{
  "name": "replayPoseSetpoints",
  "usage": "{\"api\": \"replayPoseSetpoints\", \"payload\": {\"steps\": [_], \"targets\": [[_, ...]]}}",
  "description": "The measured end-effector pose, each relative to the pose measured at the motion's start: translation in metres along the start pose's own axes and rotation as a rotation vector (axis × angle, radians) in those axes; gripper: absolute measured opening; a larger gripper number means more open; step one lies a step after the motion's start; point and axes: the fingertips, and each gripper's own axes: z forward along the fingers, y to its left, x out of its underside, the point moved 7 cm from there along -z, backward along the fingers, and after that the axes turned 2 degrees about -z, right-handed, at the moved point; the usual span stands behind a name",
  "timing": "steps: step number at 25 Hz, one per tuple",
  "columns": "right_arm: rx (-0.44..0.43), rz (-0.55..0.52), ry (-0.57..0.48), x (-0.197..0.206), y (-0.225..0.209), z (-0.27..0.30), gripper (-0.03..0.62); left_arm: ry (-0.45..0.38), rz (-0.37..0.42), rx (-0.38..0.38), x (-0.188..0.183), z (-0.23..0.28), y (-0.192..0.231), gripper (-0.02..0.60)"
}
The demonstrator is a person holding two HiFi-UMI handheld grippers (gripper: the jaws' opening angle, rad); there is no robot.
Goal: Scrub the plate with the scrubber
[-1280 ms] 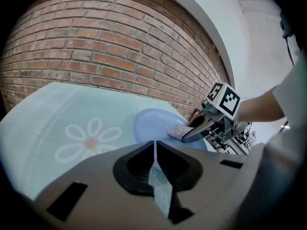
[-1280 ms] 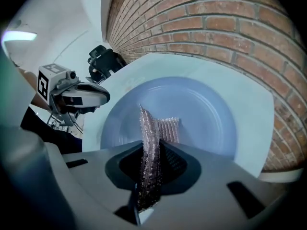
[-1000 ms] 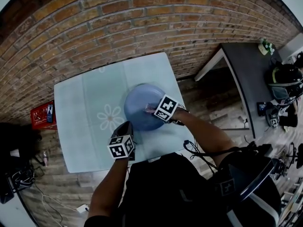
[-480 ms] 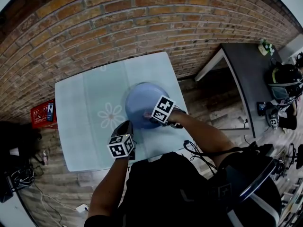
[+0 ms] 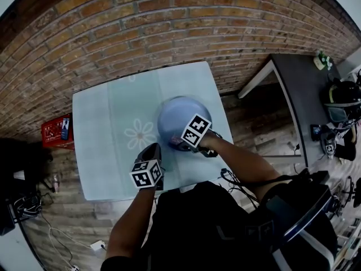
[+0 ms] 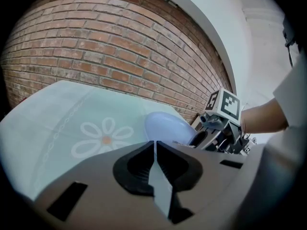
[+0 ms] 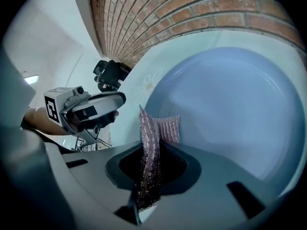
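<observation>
A pale blue plate [image 5: 177,116] [image 7: 230,109] [image 6: 165,127] lies on the light table [image 5: 107,134], toward its right side. My right gripper [image 5: 181,144] [image 7: 146,128] hangs over the plate's near rim, shut on a pinkish sparkly scrubber [image 7: 152,143] [image 5: 179,145] that sticks out from between the jaws toward the plate. My left gripper [image 5: 151,151] [image 6: 154,145] is held above the table's front edge, left of the plate, jaws shut with nothing between them.
The table cover carries a white flower print [image 5: 139,134] [image 6: 101,137]. A brick wall [image 5: 141,27] runs behind the table. A red crate [image 5: 55,131] stands on the floor at the left, and a dark table [image 5: 304,95] at the right.
The right gripper with the scrubber has slid from the plate's middle toward its near rim. The left gripper has stayed where it was. The head camera has shifted slightly.
</observation>
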Motion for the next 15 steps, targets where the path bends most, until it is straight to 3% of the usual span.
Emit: {"api": "replayPoseSetpoints", "payload": {"steps": [8, 15], "targets": [[-0.067, 0.099, -0.099, -0.022, 0.007, 0.011, 0.069, 0.001, 0.037, 0.011, -0.004, -0.016, 0.014, 0.028], [-0.073, 0.246, -0.329, -0.049, 0.002, 0.002, 0.069, -0.014, 0.061, 0.035, -0.014, -0.025, 0.021, 0.028]]}}
